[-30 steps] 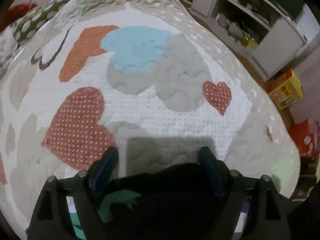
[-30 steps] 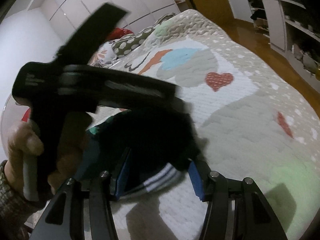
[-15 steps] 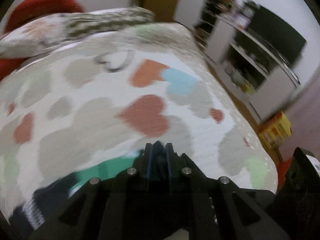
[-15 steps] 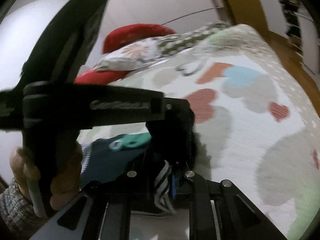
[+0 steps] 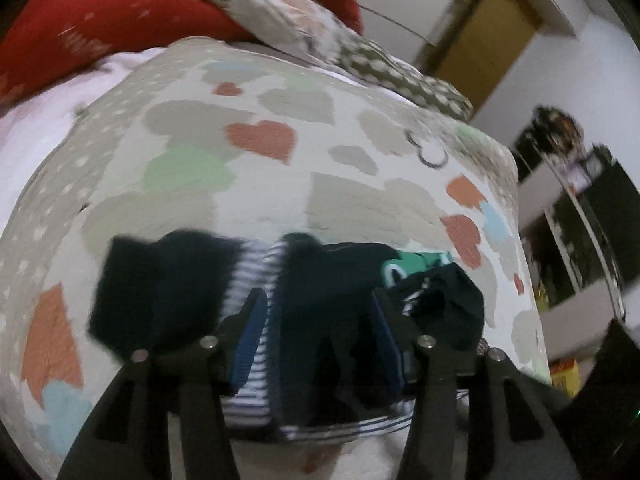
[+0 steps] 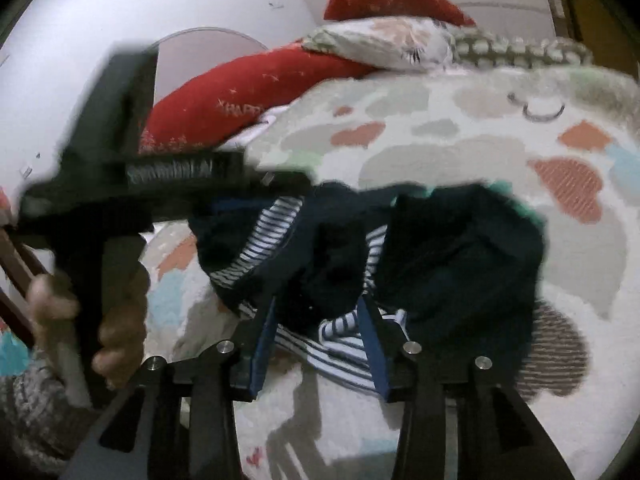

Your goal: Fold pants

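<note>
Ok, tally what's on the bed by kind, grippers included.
Pants: 1, dark with a striped lining
Red pillows: 2
Patterned pillow: 1
Heart quilt: 1
Grippers: 2, left gripper and right gripper
Total: 7

Both claws (image 5: 316,316) (image 6: 320,320) seemingly parted.

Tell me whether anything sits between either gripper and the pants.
Nothing visible does. The dark pants already lie between the open fingers of the left gripper, and the right gripper, also open, straddles the same bunched fabric on the quilt.
</note>
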A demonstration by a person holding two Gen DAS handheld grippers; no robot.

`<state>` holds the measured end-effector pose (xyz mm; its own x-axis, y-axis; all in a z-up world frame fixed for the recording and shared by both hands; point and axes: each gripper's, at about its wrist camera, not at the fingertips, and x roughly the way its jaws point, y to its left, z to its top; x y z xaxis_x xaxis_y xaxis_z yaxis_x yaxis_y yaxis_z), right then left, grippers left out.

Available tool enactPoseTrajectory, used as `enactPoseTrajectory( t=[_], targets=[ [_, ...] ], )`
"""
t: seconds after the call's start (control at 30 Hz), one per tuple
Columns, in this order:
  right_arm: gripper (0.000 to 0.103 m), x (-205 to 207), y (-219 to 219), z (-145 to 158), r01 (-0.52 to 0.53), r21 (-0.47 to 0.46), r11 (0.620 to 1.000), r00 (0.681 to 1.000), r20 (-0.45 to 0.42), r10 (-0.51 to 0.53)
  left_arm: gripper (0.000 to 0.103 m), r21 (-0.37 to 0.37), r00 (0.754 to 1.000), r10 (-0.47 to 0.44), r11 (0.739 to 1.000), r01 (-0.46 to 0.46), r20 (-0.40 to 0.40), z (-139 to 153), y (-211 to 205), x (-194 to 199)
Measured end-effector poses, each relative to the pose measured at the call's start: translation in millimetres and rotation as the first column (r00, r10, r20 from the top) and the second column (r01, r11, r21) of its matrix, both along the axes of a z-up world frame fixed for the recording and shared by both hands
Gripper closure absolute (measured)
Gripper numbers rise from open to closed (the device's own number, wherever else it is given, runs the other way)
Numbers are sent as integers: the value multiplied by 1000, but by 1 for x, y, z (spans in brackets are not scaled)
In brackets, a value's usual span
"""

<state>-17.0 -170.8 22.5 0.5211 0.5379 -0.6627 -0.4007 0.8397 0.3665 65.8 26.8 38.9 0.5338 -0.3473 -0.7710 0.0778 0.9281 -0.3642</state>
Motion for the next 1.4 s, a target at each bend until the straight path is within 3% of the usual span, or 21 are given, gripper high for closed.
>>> enactPoseTrajectory(
  t=[0.1,0.17,0.2,0.37,0.5,0.6,0.7,0.8,0.9,0.93,1.0,1.23,1.4],
  targets=[
    [61,6,-20,16,100,-17,995,995,15,-100,52,-15,1000,23,1000,-23,-5,-10,5,-9],
    [78,20,-28,21,160,-37,986,987,0,-160,52,17,1000,15,1000,-14,-22,-20,-1,-13],
    [80,30,-28,19,178,-39,983,984,-18,-178,52,33,999,7,999,-6,-32,-24,-4,-14],
    [81,73,5,-11,150,-64,987,982,-107,-156,52,61,997,-38,997,42,-68,-42,-6,-22],
    [81,88,17,-37,148,-105,983,974,-159,-163,51,-28,999,-50,998,50,-5,-18,24,-36],
    [81,86,15,-25,138,-105,985,976,-156,-153,30,-53,995,52,997,-48,80,2,60,-46],
    [72,80,19,-4,116,-99,988,984,-124,-128,29,-103,978,191,978,-182,79,-2,98,-47],
    [56,78,36,13,67,-46,997,988,-133,-73,31,-166,970,241,956,-241,-19,-26,121,-43],
    [50,87,73,22,-19,4,1000,986,-168,20,58,-191,969,241,950,-248,-59,-39,128,-46],
    [47,88,85,25,-42,5,999,984,-172,42,62,-190,968,241,950,-249,-64,-42,130,-48],
    [43,91,112,28,-88,-8,996,979,-183,85,62,-196,965,256,945,-263,-63,-43,137,-53],
    [38,113,208,8,-200,-210,957,958,-248,146,62,-203,957,287,936,-288,-34,-39,158,-73],
    [38,125,253,-24,-245,-427,870,949,-288,126,51,-212,956,292,933,-290,-23,-44,164,-80]
  ],
)
